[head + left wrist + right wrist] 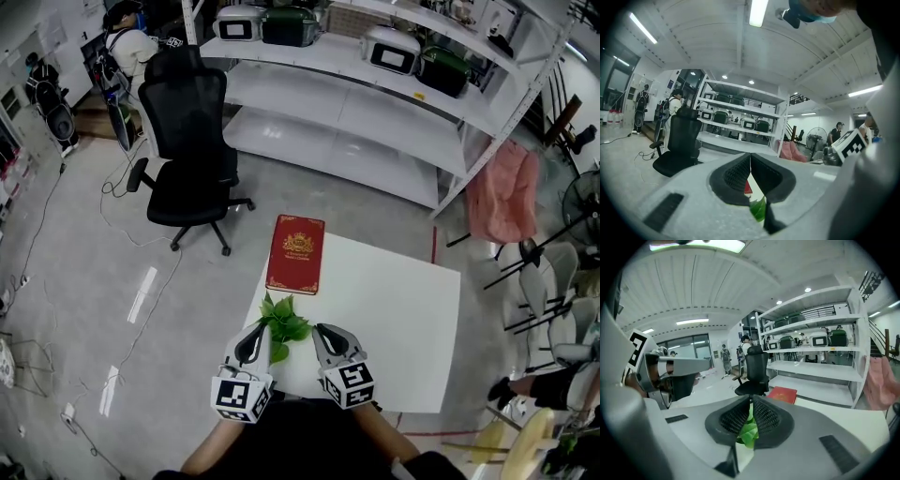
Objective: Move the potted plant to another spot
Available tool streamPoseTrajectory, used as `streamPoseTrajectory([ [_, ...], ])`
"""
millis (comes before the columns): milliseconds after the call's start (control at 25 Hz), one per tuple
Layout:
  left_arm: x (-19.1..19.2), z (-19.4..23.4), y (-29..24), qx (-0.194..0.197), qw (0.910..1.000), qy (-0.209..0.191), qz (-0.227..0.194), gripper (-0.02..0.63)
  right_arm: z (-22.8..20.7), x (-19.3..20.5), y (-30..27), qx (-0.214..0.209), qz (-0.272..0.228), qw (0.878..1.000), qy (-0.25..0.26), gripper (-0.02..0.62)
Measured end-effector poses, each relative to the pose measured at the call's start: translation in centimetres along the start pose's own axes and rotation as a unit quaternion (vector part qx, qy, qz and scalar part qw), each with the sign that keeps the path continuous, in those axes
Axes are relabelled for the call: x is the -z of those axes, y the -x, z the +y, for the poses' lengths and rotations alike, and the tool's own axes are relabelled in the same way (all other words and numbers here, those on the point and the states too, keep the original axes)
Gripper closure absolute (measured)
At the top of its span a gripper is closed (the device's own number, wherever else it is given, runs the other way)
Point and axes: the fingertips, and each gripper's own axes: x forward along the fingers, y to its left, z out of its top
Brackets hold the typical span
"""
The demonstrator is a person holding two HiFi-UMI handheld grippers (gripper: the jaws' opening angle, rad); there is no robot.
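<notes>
Head view shows our closed, empty left hand-held gripper (260, 330) and right hand-held gripper (321, 331) flanking the green leafy potted plant (284, 323), likely light and floppy, so we'd grip low.

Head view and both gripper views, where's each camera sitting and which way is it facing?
Head view: on the person's head, looking steeply down at the table, potted plant and red book; both forearms, left gripper and right gripper show.
Left gripper view: on that gripper, facing the office chair and shelving past its shut jaws.
Right gripper view: likewise, left gripper at its left.
Shared: office chair, shelving, plant leaves.
</notes>
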Motion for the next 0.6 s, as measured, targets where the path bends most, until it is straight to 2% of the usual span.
streamPoseTrajectory([
  [240,0.5,-0.2,-0.6,0.009,0.9999,0.0,0.007,0.588,-0.4,-1.6,2.0,0.035,-0.052,0.997,-0.032,0.578],
  [360,0.6,-0.1,-1.0,0.013,0.9999,0.0,0.008,0.588,-0.9,-1.4,2.0,0.05,-0.052,0.997,-0.031,0.583],
  [600,0.6,-0.1,-1.4,0.013,0.9999,0.002,0.009,0.587,-1.1,-1.2,1.7,0.046,-0.048,0.997,-0.039,0.583],
])
